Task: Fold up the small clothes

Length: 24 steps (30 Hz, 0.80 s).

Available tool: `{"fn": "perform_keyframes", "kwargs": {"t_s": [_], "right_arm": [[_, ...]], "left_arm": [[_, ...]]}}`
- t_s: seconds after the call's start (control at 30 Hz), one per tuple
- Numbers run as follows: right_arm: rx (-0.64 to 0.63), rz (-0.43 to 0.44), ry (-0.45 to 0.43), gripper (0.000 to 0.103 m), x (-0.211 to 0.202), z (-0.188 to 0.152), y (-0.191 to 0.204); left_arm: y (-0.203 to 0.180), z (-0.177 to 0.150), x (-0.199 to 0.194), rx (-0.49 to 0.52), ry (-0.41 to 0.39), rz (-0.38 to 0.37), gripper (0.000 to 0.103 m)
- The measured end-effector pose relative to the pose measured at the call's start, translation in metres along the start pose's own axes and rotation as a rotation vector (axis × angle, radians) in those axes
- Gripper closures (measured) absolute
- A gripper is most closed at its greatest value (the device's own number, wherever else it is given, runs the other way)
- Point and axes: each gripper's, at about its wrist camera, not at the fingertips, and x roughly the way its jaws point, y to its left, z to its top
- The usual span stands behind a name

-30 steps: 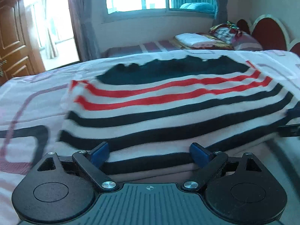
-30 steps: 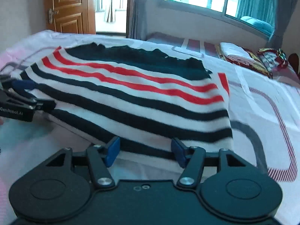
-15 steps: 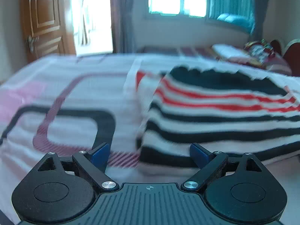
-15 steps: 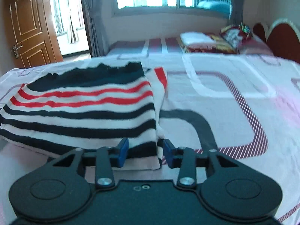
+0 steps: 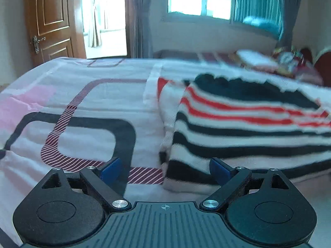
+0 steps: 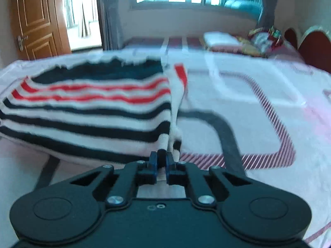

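Bedroom, patterned bed (image 5: 86,107) with the striped sweater (image 6: 86,107) lying on it: right gripper (image 6: 161,161) jaws pinched on its near corner, left gripper (image 5: 165,170) jaws wide open and empty around the opposite corner, so next it probably needs to clamp there before folding.

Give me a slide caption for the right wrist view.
Right tongs shut on the near corner of the striped sweater lying on the patterned bedsheet.

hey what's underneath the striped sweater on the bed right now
The striped sweater lies on the patterned bedsheet, which shows all around it. The right gripper pinches its near corner; the left gripper is open at its other near corner. Anything under the sweater itself is covered.
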Motion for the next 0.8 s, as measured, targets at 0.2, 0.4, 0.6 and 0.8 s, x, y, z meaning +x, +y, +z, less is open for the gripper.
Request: {"fn": "perform_keyframes", "kwargs": {"t_s": [0.2,0.4,0.6,0.8], "right_arm": [[-0.027,-0.013,0.063,0.083,0.023,-0.008,0.001],[-0.015,-0.033,0.081,0.08,0.02,-0.003,0.003],[0.083,-0.062,0.119,0.041,0.023,-0.001,-0.019],[0.187,0.001,-0.008,0.052,-0.008,0.001,-0.029]], "left_arm": [[0.003,-0.005,0.01,-0.027,0.024,0.001,0.011],[-0.001,-0.003,0.01,-0.014,0.031,0.014,0.011],[-0.005,-0.002,0.004,0.027,0.016,0.04,0.011],[0.006,0.001,-0.008,-0.042,-0.008,0.039,0.011]]}}
